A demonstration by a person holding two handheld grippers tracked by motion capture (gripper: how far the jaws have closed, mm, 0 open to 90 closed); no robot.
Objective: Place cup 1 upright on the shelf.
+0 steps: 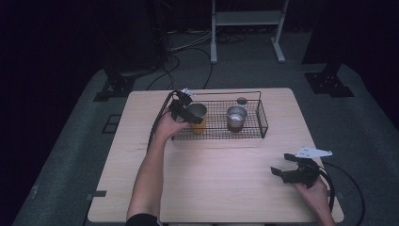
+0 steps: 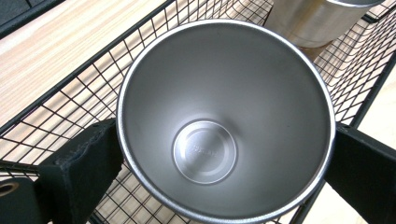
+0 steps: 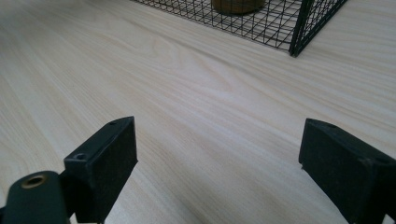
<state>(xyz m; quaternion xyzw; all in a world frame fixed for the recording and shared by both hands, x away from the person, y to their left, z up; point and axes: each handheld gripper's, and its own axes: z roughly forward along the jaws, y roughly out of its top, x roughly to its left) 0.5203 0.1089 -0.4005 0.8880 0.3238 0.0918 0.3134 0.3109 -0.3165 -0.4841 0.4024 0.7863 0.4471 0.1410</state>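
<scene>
1. Two grippers are in your hands; the nearer one, your right gripper (image 1: 285, 165), sits by the near right corner of the wooden table (image 1: 221, 188), well apart from the basket. Its jaws stand apart with nothing between them, just bare wood beneath them in the right gripper view.
2. Your left forearm (image 1: 148, 174) reaches from the near edge up the left half of the table toward the basket.
3. Your left gripper (image 1: 188, 114) is at the left end of the black wire basket (image 1: 261, 121), which lies along the far edge of the table. Its jaws are clamped on the steel cup (image 2: 224, 121), one pad on each side of the rim.
4. That cup stands upright inside the basket's left end, empty, its lower part orange in the high view.
5. Farther right in the basket, a second steel cup (image 1: 236, 117) stands upright, apart from the first.
</scene>
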